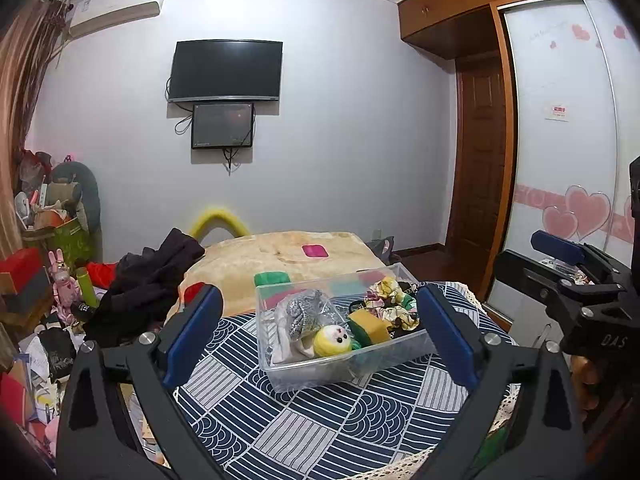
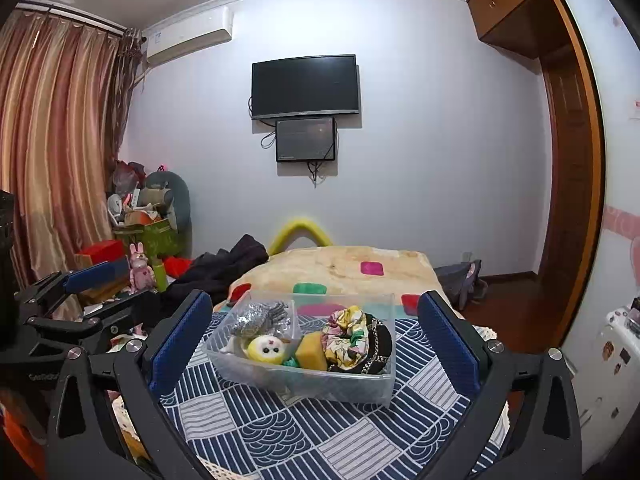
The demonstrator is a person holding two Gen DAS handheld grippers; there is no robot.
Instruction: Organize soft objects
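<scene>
**Soft things binned, both jaws empty**

Clear plastic bin (image 2: 304,376) on the blue-and-white patterned cloth (image 2: 304,432), centred in both wrist views. Inside, left part: silvery grey knit bundle (image 2: 260,316), round yellow plush doll head with a white face (image 2: 267,350). Middle: yellow-and-green sponge block (image 2: 310,350). Right part: floral fabric scrunchie (image 2: 346,336) lying on a black chain-trimmed fabric piece (image 2: 376,350).

Left gripper (image 1: 316,336) jaws spread wide, holding nothing, hovering short of the bin. Right gripper (image 2: 316,336) the same: wide apart, empty.

Handling, judged: all light, compressible, nothing fragile. Doll head likely to roll; pinch across its middle. Scrunchie best taken by a fold of fabric; may snag on the chain beneath. Sponge springy, grip the flat sides.

Around: beige patterned blanket (image 2: 340,268) behind the bin, heap of dark clothing (image 2: 224,268) to the left, pink rabbit toy (image 2: 140,268) amid clutter. Thin bin walls the main obstruction; approach from above.
</scene>
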